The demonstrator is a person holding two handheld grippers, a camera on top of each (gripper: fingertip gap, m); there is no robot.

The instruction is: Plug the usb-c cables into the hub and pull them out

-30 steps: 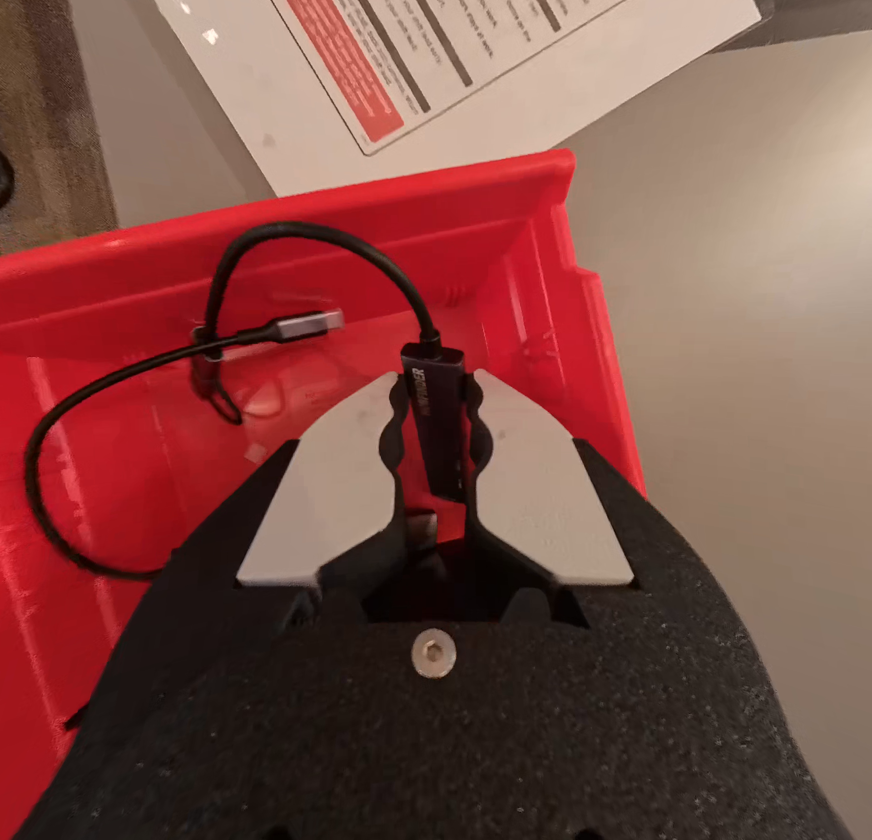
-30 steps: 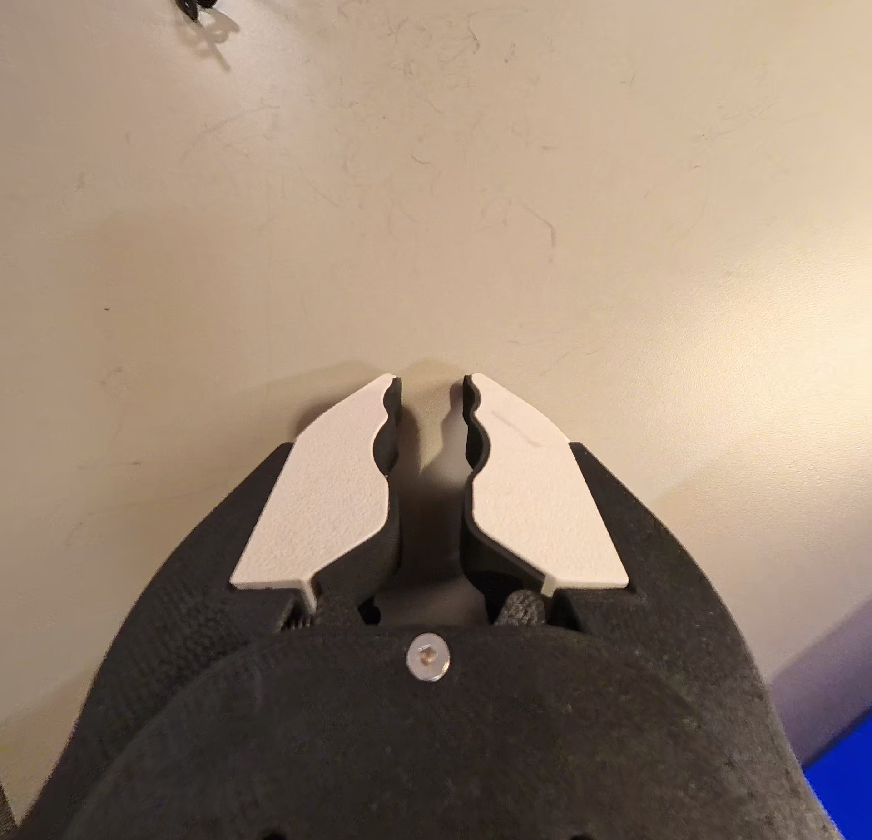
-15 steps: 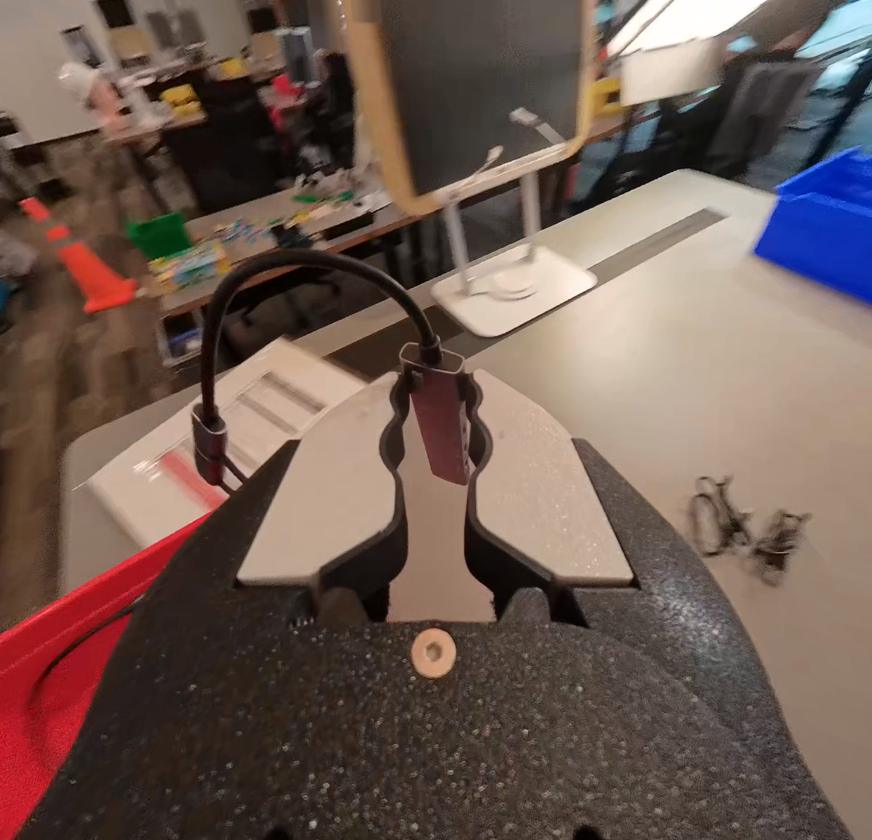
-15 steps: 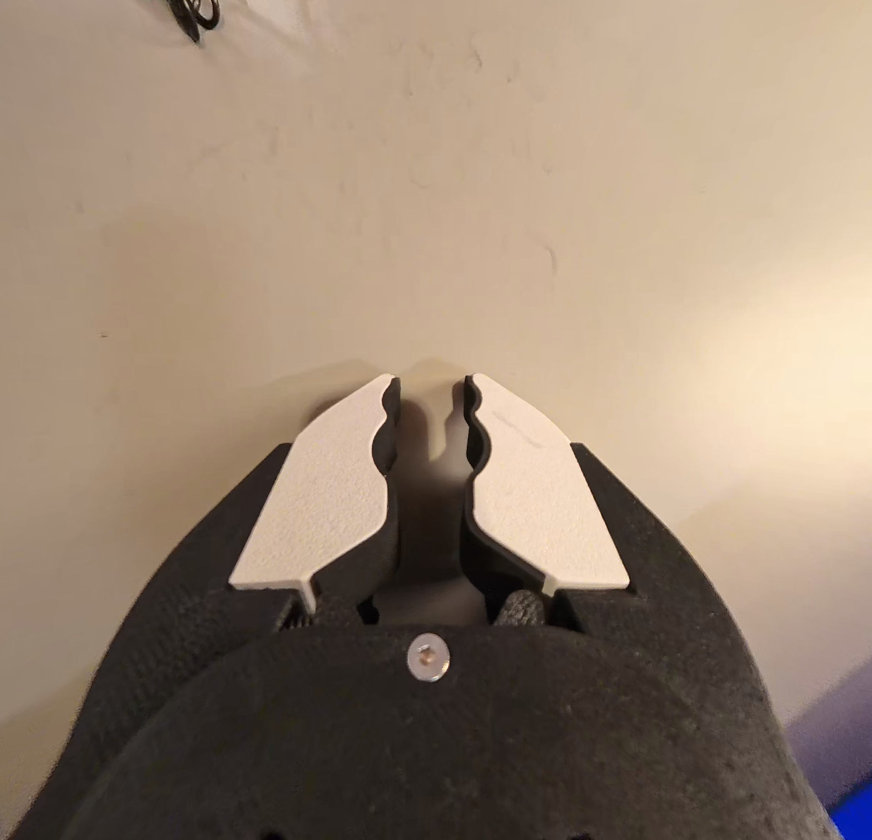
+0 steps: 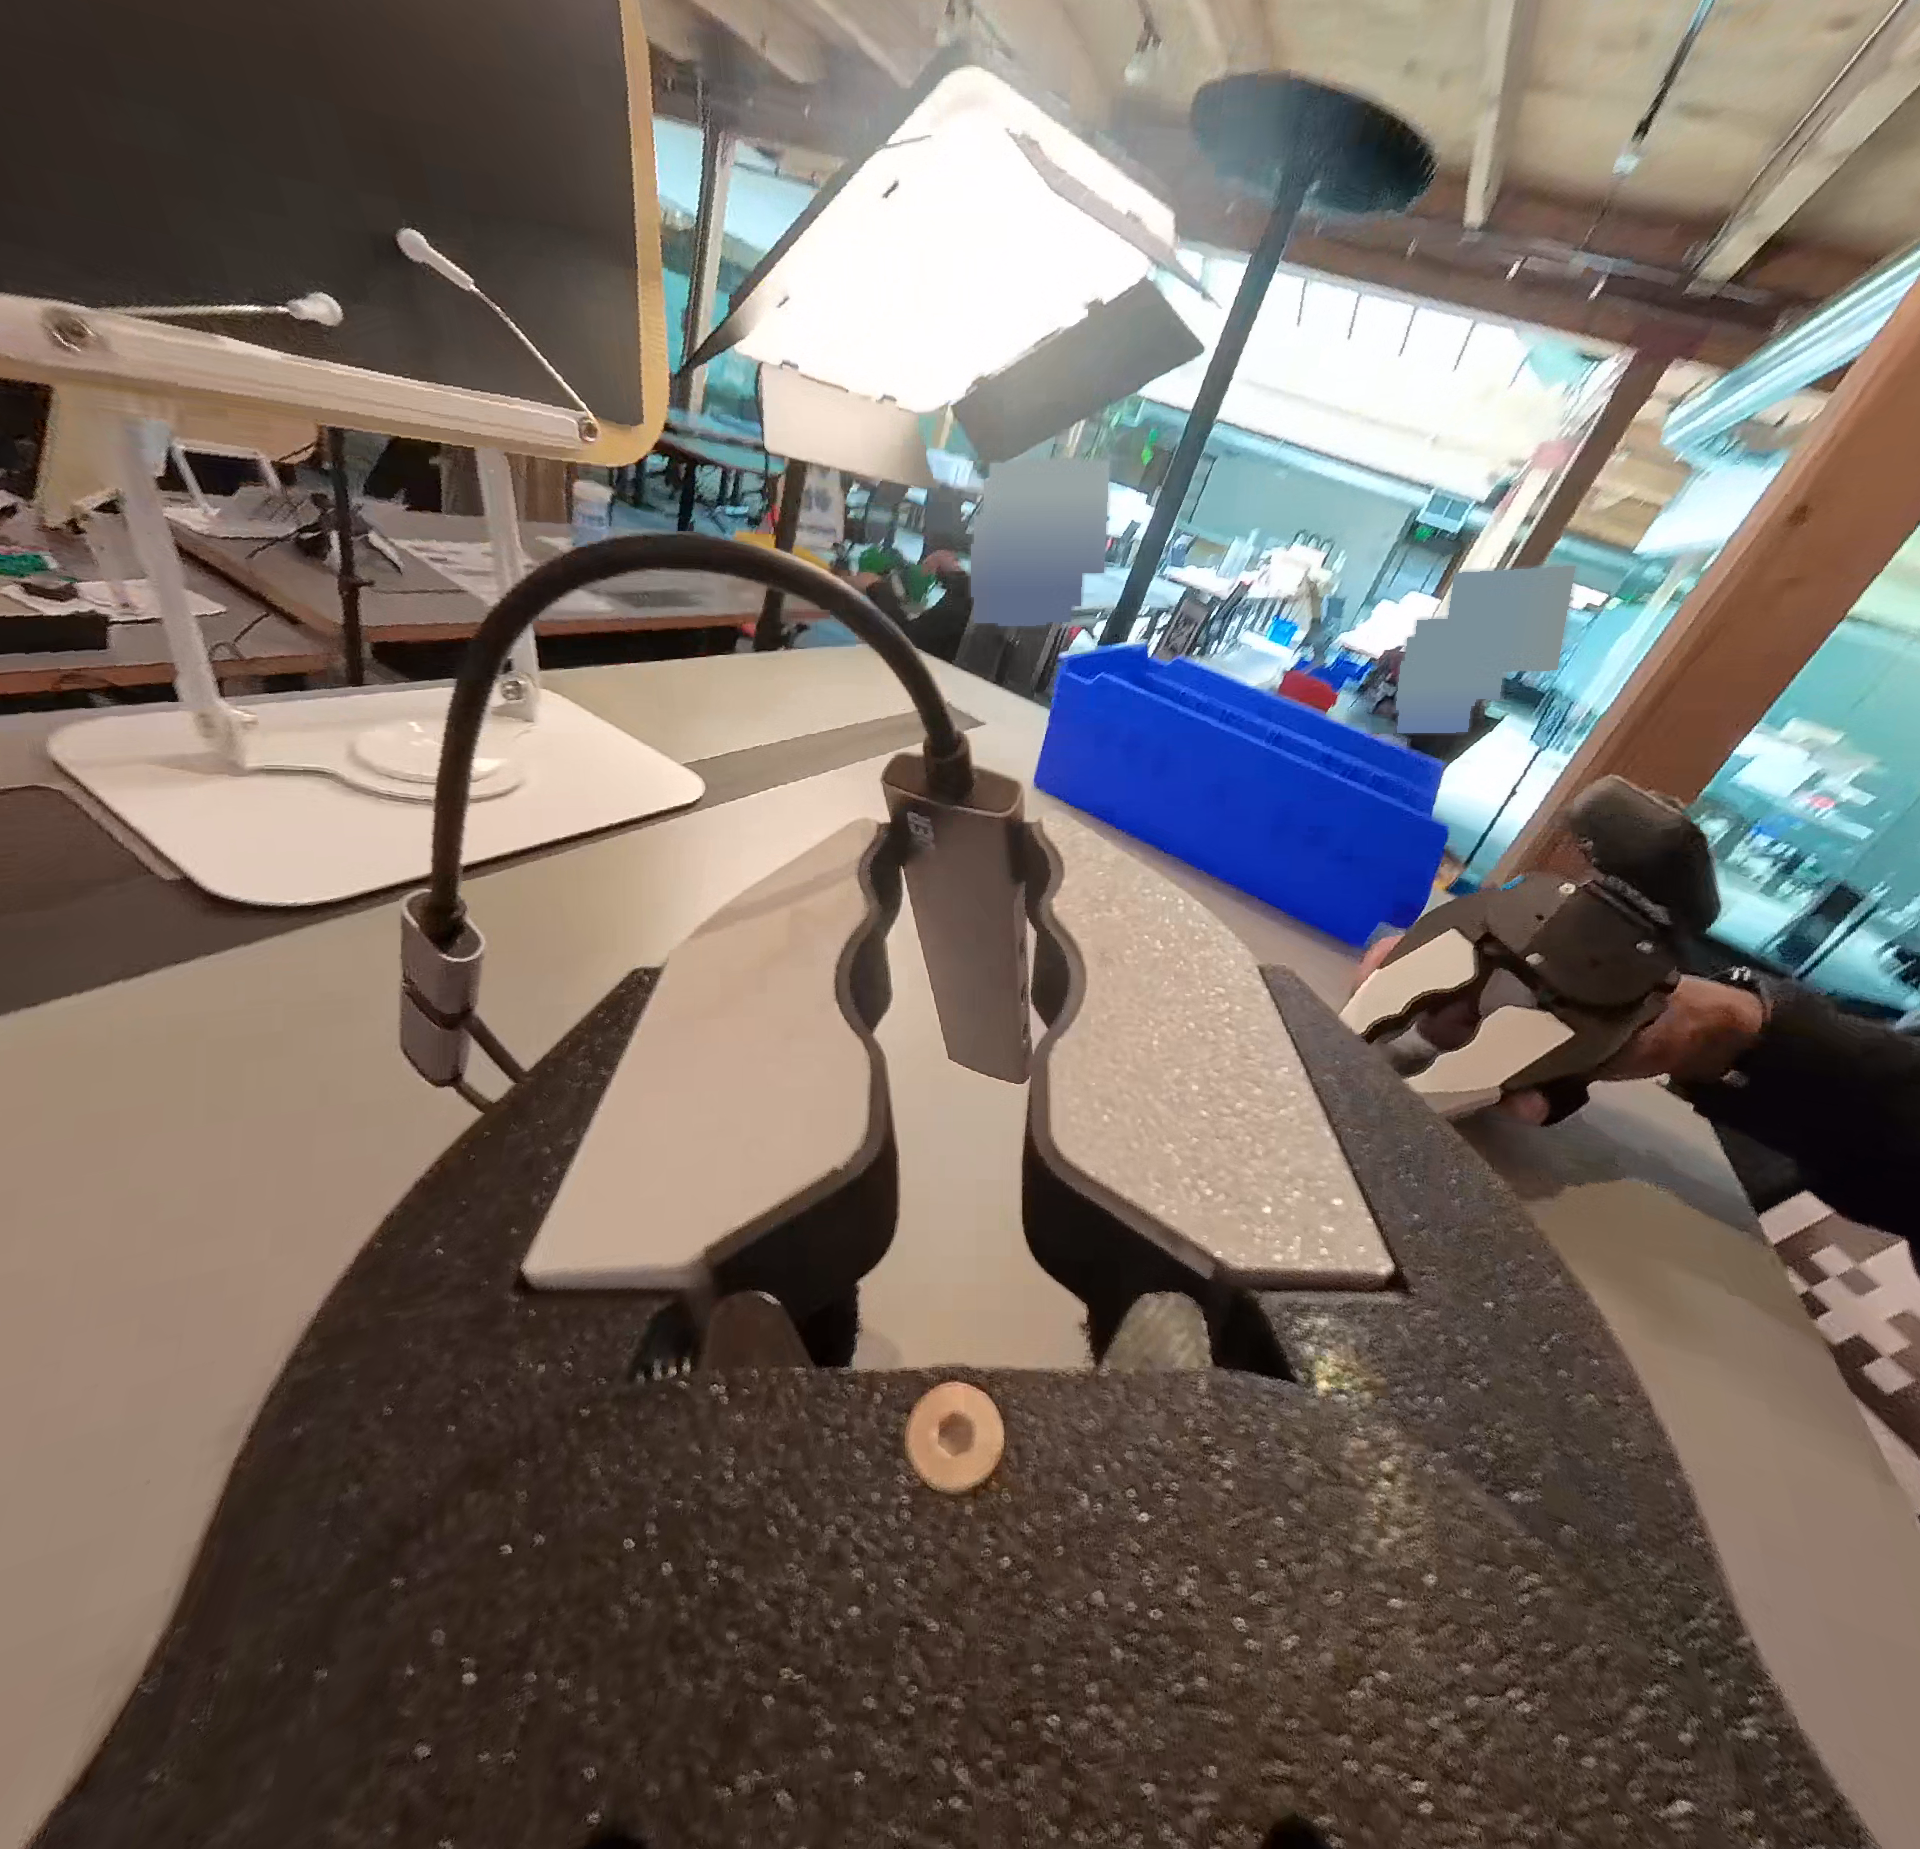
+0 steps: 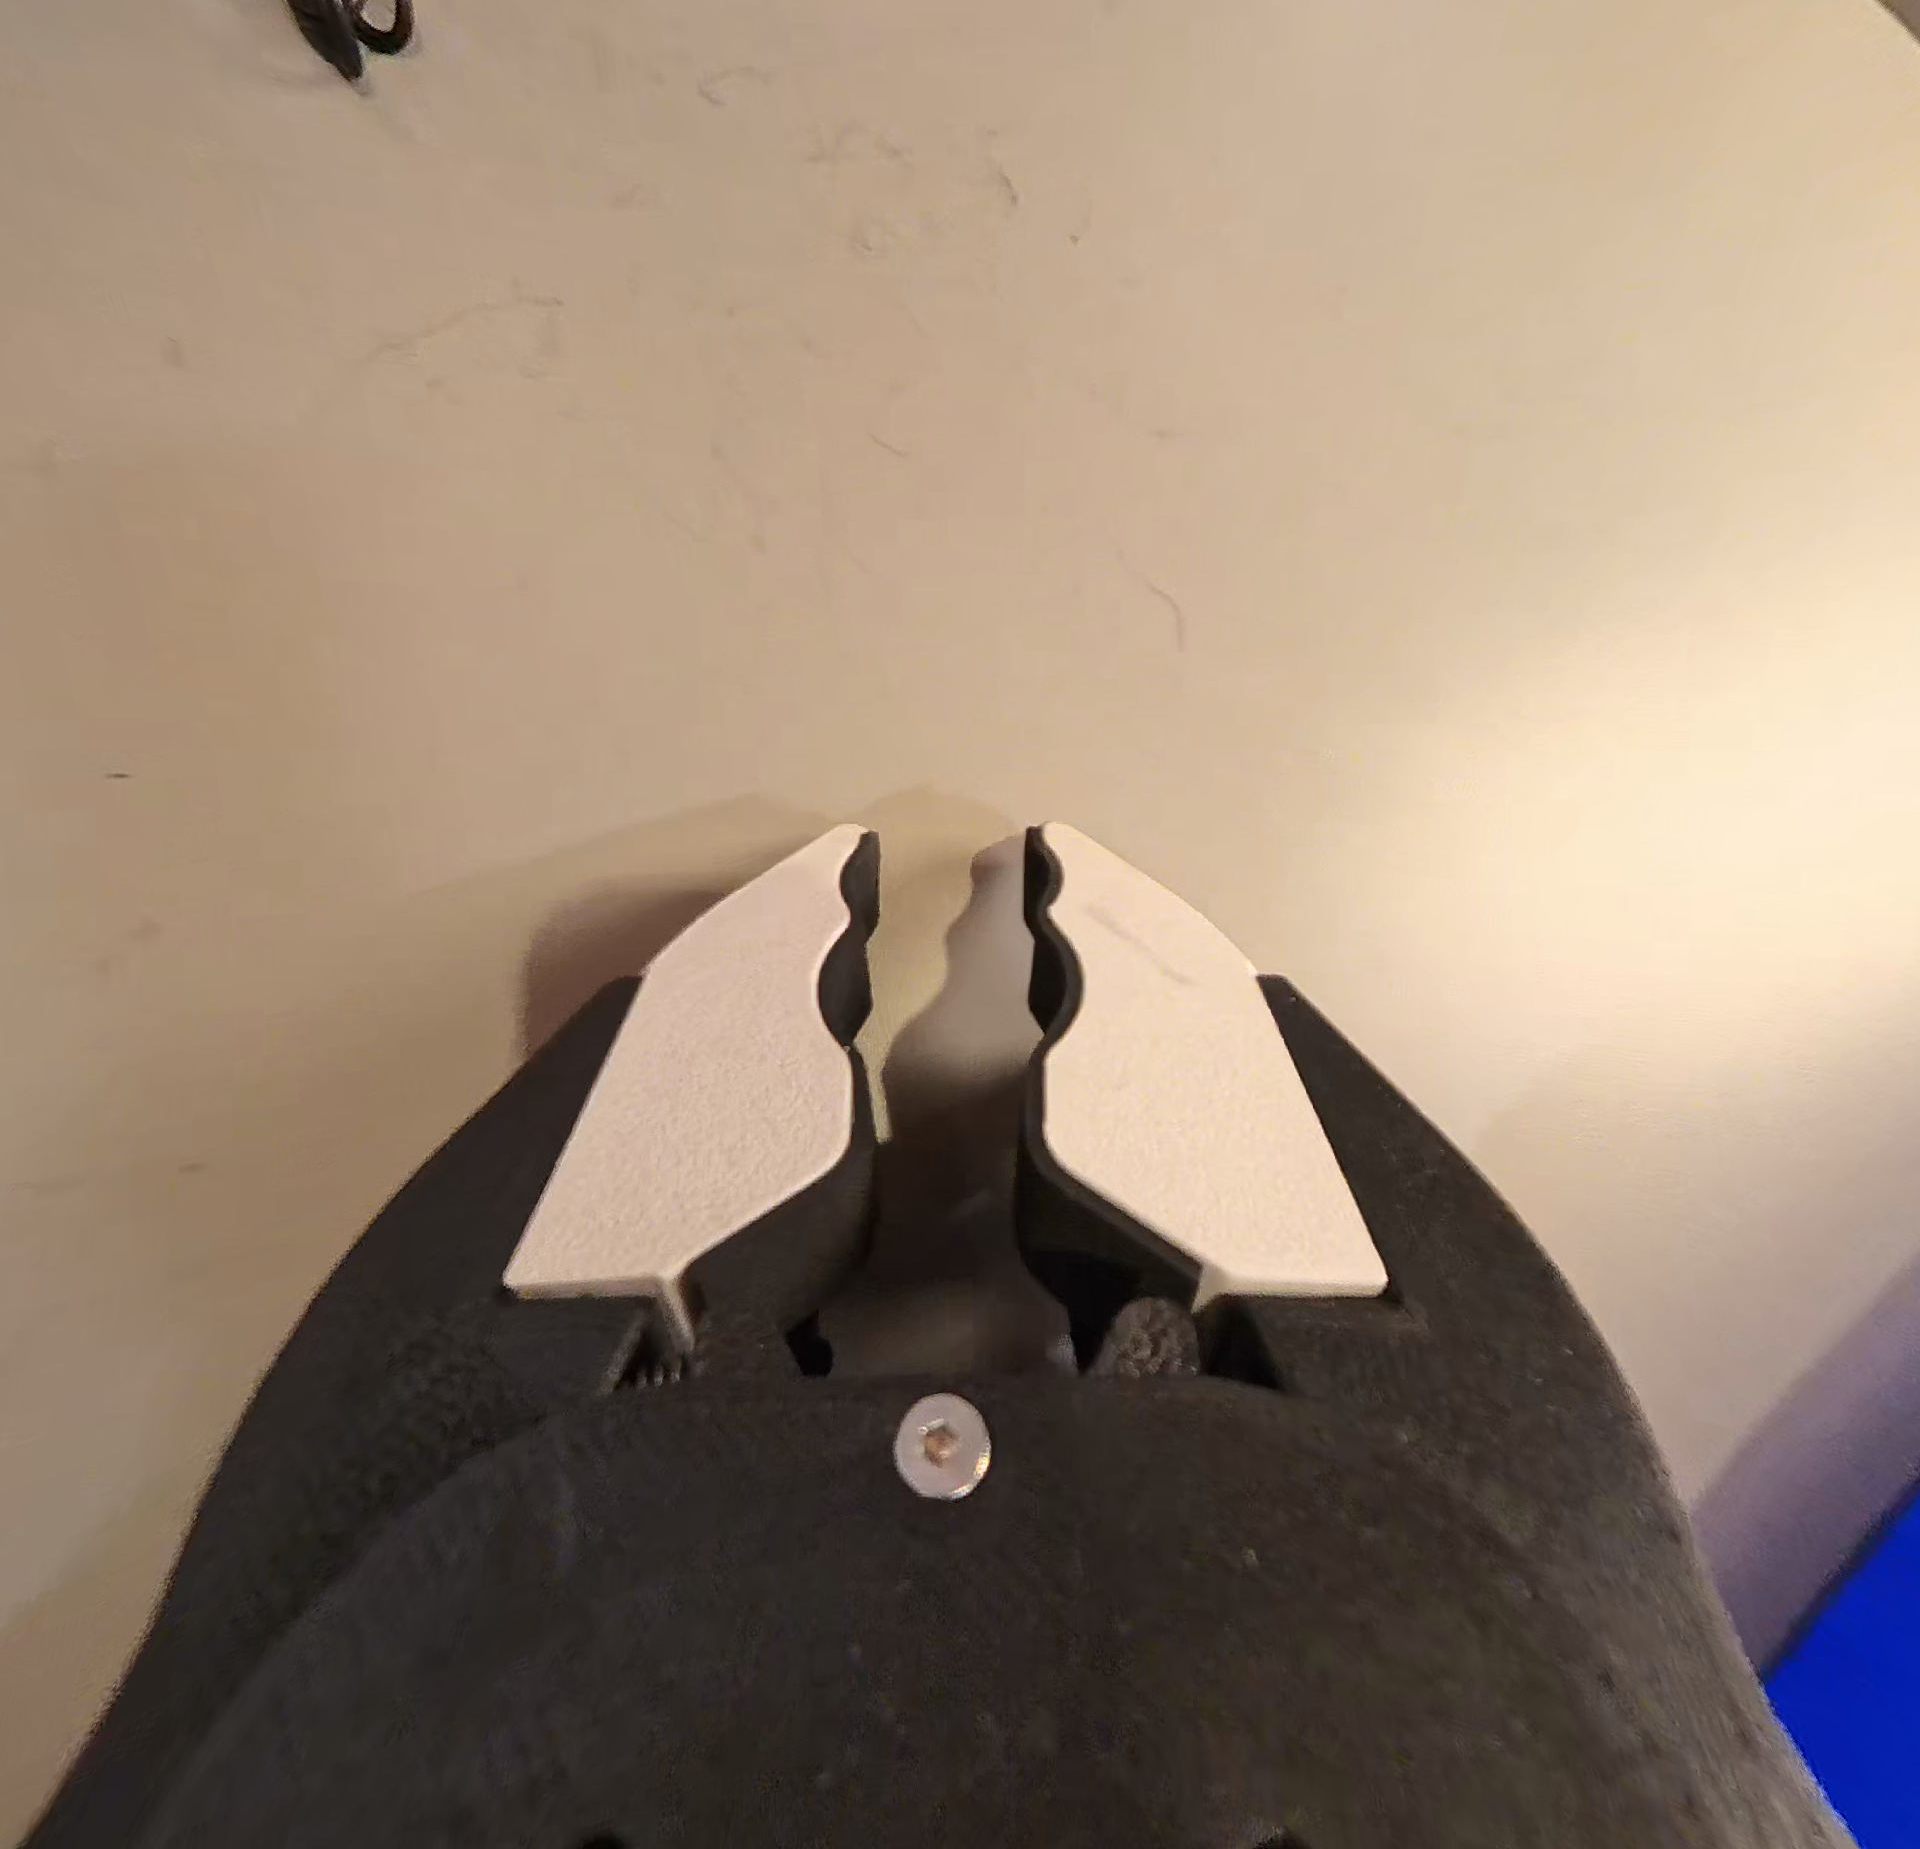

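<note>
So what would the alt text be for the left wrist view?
The left tongs grip a grey usb-c hub above a beige table, its black cable looping up. The right tongs wait at the right beside a blue bin.

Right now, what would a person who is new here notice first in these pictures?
The left gripper pinches a slim grey metal hub in mid-air, its short black cable arching left to a grey plug. Behind it sits a bright blue plastic bin on the beige table. At right, the right gripper, empty, jaws slightly apart, hovers low.
</note>
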